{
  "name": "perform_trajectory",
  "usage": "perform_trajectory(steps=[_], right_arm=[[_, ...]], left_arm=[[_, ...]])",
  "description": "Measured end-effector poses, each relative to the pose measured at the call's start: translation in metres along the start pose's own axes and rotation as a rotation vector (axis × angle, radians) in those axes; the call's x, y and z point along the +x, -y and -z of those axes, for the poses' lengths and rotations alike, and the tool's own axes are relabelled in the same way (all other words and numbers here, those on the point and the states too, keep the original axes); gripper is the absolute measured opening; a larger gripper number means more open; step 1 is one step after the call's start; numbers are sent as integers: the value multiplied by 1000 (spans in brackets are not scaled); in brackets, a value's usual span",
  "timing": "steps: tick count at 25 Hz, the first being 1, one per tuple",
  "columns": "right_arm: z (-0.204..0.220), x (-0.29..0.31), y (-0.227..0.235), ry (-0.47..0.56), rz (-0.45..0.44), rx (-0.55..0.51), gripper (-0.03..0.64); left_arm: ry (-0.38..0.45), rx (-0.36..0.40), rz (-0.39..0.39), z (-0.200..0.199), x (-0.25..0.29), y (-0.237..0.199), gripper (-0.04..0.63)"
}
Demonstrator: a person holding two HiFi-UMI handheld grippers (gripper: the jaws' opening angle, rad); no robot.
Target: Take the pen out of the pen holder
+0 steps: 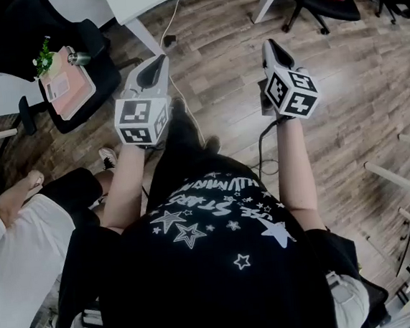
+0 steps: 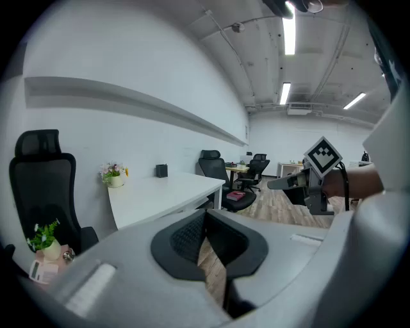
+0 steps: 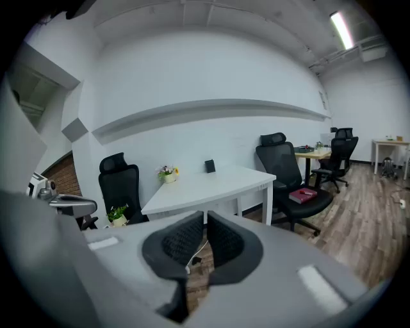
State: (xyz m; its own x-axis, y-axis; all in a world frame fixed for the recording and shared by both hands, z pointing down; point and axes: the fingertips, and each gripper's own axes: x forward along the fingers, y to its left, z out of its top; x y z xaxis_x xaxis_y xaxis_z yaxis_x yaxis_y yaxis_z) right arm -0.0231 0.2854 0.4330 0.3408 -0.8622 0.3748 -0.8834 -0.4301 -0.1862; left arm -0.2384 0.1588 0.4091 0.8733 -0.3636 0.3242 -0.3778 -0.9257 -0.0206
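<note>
The left gripper [image 1: 159, 62] and the right gripper [image 1: 273, 45] are held over the wooden floor [image 1: 352, 117]. Both are closed, and nothing is gripped.

Left gripper [image 1: 158, 62], right gripper [image 1: 270, 44] — light grey shells, black cross-hatched pads [image 2: 187, 237], cubes with black-and-white square markers. T-shirt [image 1: 221, 259] black, white stars and lettering. Floor [image 1: 355, 73] grey-brown wood-grain planks. Desk [image 3: 205, 186] white; pen holder [image 3: 209, 166] black. Office chair [image 3: 280, 160] black, red book [image 3: 302, 194] on seat. Second chair [image 1: 102, 68] black — pink notebook [image 1: 71, 86], green plant [image 1: 43, 58].
</note>
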Motion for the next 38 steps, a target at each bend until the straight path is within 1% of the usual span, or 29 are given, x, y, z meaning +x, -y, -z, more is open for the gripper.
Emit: perform_trajectory(steps=[10,13,15,17,19,21,22,24,29,35,38], right_arm=[[6,-29,-1,7,-5,1,17],[5,-38,-2,43,-11,17,17],[1,-44,-4,89,-37,28,24],[-2,-44,-5,109,-69,38,156],[-2,-36,-6,93,-86,55,260],[-1,-24,-6,72,-87,65,320],[-2,-18,-7,65,-87,63,332],[-3,-3,-9,49,-91,51,353],[-7,47,5,-13,-90,29,354],[-52,141,32,-17,-75,11,354],[-78,189,40,-19,-74,0,353]], left_arm=[[12,1,11,-4,-12,24,11],[12,6,14,-2,-17,29,11],[13,9,13,0,-22,32,11],[14,12,10,0,-25,32,11],[15,13,9,0,-26,29,11],[13,13,8,0,-23,22,11],[12,10,6,1,-19,17,11],[7,-3,3,1,-8,7,11],[-3,-29,8,-4,47,-23,11],[13,-26,18,-32,142,-74,11],[5,-41,22,-41,185,-102,11]])
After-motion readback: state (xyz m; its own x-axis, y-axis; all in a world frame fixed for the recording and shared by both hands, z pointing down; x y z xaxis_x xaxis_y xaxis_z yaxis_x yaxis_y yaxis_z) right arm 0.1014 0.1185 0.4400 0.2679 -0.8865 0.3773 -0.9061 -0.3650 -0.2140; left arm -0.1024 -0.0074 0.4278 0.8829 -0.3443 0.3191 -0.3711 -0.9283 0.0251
